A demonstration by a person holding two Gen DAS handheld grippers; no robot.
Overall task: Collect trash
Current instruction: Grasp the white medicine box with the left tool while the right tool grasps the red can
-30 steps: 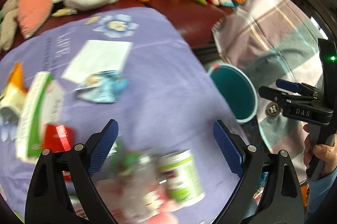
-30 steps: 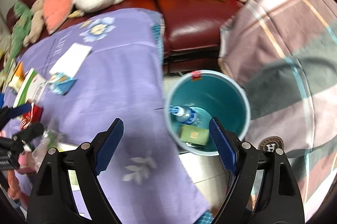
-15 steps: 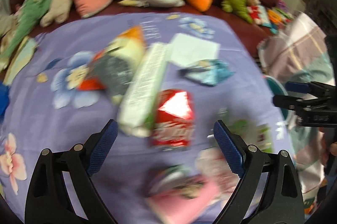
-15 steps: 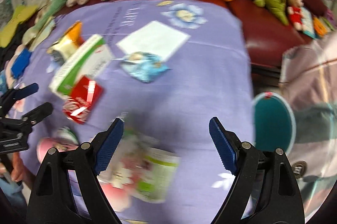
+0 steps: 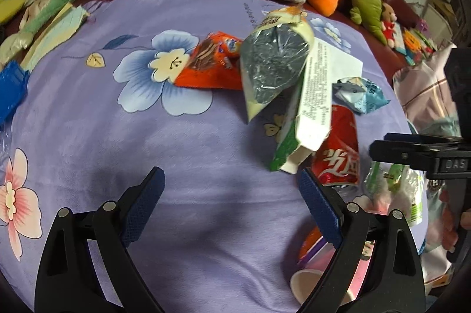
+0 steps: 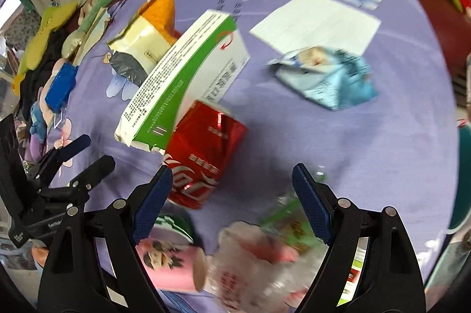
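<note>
Both grippers — left (image 5: 231, 205) and right (image 6: 232, 202) — gape empty, so a grab at the red can (image 6: 203, 157) may drag the overlapping carton (image 6: 182, 77) along.

left hand-held gripper (image 5: 231, 201) agape, right hand-held gripper (image 6: 232, 198) agape

**Even indoor light, fisheye warp, blur low in the right view**

Both views are bright and evenly lit. The purple cloth (image 5: 206, 154) serves as landmark: soft shadows lie on it just ahead of the left gripper (image 5: 231, 205). Glare glints on the red can (image 6: 203, 157) and on the silver inside of the foil bag (image 5: 270, 71) above it. Straight lines bow toward the black rounded corners. In the right wrist view the clear wrapper (image 6: 265, 254) at the cloth's near edge smears with motion blur; the left wrist view stays sharper.
</note>
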